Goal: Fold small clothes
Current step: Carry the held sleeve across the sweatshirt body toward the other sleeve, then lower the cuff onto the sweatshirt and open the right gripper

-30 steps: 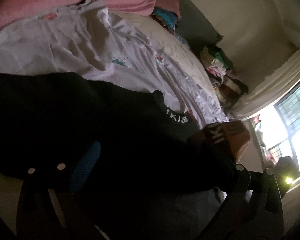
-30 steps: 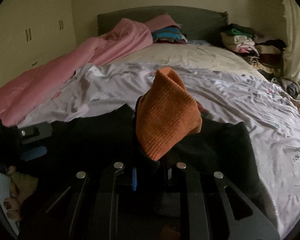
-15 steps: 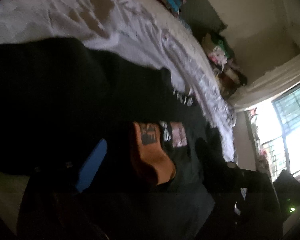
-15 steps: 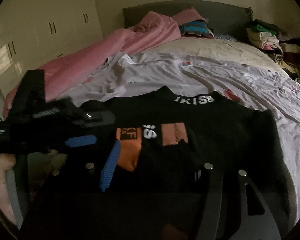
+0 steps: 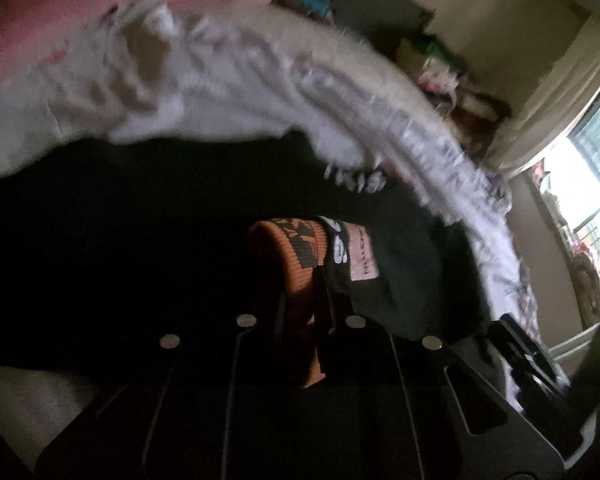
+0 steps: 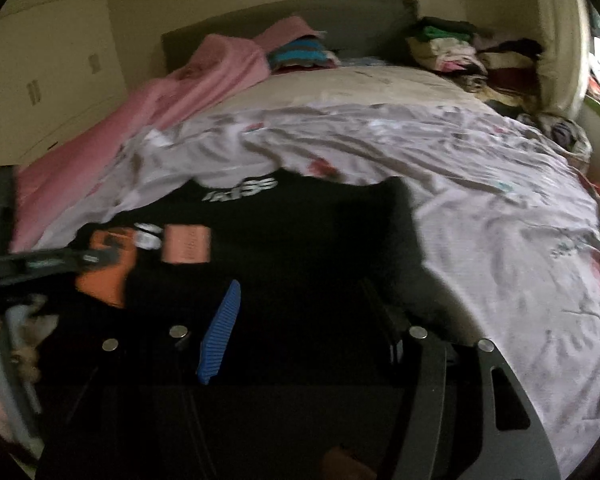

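A small black top with white collar lettering, a pink patch and an orange sleeve cuff lies flat on the bed. My left gripper is shut on the orange cuff folded over the black cloth; it also shows at the left of the right wrist view. My right gripper is open over the black top, its blue pad bare and nothing between the fingers.
A crumpled white patterned sheet covers the bed. A pink blanket lies along the left. Piles of folded clothes sit by the grey headboard. A bright window is on the right.
My right gripper let go of the orange cuff and opened. The top dropped flat on the bed. My left gripper closed on the orange cuff.
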Demonstrator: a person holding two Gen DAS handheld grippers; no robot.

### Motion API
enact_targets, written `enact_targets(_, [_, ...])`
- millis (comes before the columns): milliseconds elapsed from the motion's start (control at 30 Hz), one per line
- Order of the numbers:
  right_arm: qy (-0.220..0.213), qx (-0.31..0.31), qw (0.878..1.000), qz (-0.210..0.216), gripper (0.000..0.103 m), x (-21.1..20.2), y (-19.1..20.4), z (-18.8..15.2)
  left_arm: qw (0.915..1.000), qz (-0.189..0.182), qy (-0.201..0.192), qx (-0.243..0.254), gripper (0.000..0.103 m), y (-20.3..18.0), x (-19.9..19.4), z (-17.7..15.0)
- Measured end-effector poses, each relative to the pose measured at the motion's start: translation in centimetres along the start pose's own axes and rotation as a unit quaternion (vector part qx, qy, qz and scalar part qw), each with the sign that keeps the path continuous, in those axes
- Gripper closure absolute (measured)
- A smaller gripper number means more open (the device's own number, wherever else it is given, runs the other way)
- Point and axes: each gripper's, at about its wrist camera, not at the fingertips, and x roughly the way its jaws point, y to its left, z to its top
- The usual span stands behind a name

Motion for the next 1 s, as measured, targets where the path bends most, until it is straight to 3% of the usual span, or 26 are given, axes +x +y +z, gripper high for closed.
enact_targets(100, [0.000, 0.005, 1.000, -0.017, 0.044, 0.2, -1.2, 0.1, 0.9991, 0.016, -0.037, 0.010, 0.098, 0.1, -2.0, 0.6])
enact_targets(167, [0.004, 0.001, 1.000, -0.024, 0.044, 0.8, -1.3, 0.2, 0.9994, 0.017, -0.031, 0.006, 0.098, 0.7, -2.1, 0.6])
enact_targets(300, [0.021, -0.020, 0.999, -0.033, 0.044, 2.6, -0.5, 0.6, 0.9986, 0.052, 0.012, 0.000, 0.097, 2.0, -0.5, -0.2])
enact_targets(433, [0.046, -0.043, 0.998, -0.032, 0.044, 4.5, 0.8, 0.6, 0.9941, 0.106, -0.020, 0.008, 0.090, 2.6, -1.8, 0.1])
enact_targets(500, [0.062, -0.055, 0.996, -0.029, 0.044, 5.6, 1.5, 0.4, 0.9933, 0.108, -0.038, 0.016, 0.082, 2.5, -2.7, 0.4])
enact_targets(567, [0.076, -0.059, 0.995, -0.032, 0.044, 6.7, 1.8, 0.3, 0.9940, 0.097, -0.038, 0.033, 0.081, 1.9, -2.8, 0.2])
enact_targets(667, [0.103, -0.051, 0.992, -0.043, 0.042, 8.1, 1.3, 0.0, 0.9954, 0.083, 0.013, 0.045, 0.077, 1.4, -0.7, -0.6])
enact_targets(767, [0.107, -0.040, 0.993, -0.042, 0.039, 8.4, 0.9, -0.3, 0.9907, 0.114, 0.064, 0.038, 0.064, 2.3, 1.7, -1.8])
enact_targets(900, [0.098, -0.033, 0.994, -0.037, 0.038, 7.6, 1.1, -0.4, 0.9935, 0.098, 0.057, 0.013, 0.064, 3.4, 1.0, -1.8])
enact_targets(1000, [0.080, -0.026, 0.996, -0.017, 0.030, 6.1, 1.3, -0.2, 0.9945, 0.096, 0.039, 0.008, 0.058, 3.4, 0.0, -1.9])
